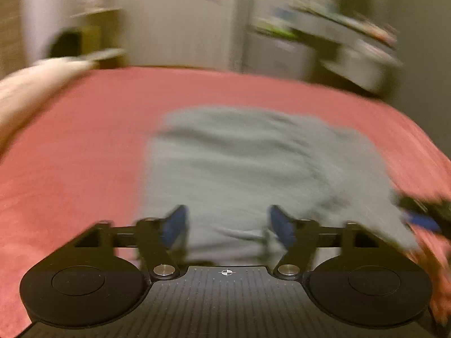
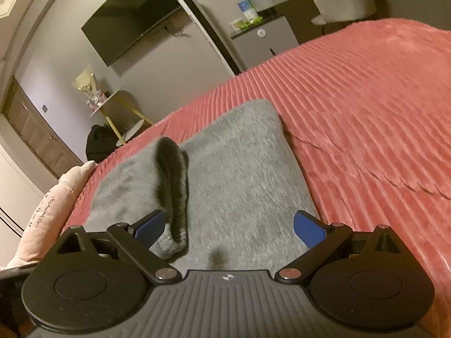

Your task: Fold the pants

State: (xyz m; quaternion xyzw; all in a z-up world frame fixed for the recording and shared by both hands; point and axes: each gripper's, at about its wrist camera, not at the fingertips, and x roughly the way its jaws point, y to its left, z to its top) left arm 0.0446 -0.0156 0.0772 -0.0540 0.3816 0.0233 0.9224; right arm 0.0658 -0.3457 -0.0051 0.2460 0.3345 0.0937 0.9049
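Grey knit pants (image 1: 248,163) lie folded into a rough rectangle on the pink bedspread (image 1: 79,146); the left wrist view is motion-blurred. My left gripper (image 1: 228,225) is open over the near edge of the pants, with a drawstring (image 1: 248,235) between its blue pads. My right gripper (image 2: 228,229) is open and empty above the pants (image 2: 239,174). A raised fold of the fabric (image 2: 173,180) stands up next to its left finger (image 2: 149,226). The right gripper also shows at the right edge of the left wrist view (image 1: 422,217).
A pale pink pillow (image 2: 48,214) lies at the bed's left edge. Beyond the bed are a wall TV (image 2: 135,19), a small side table (image 2: 118,107), a black bag (image 2: 100,143), and cabinets (image 2: 265,39) with a cluttered shelf. The ribbed pink bedspread (image 2: 366,112) stretches right.
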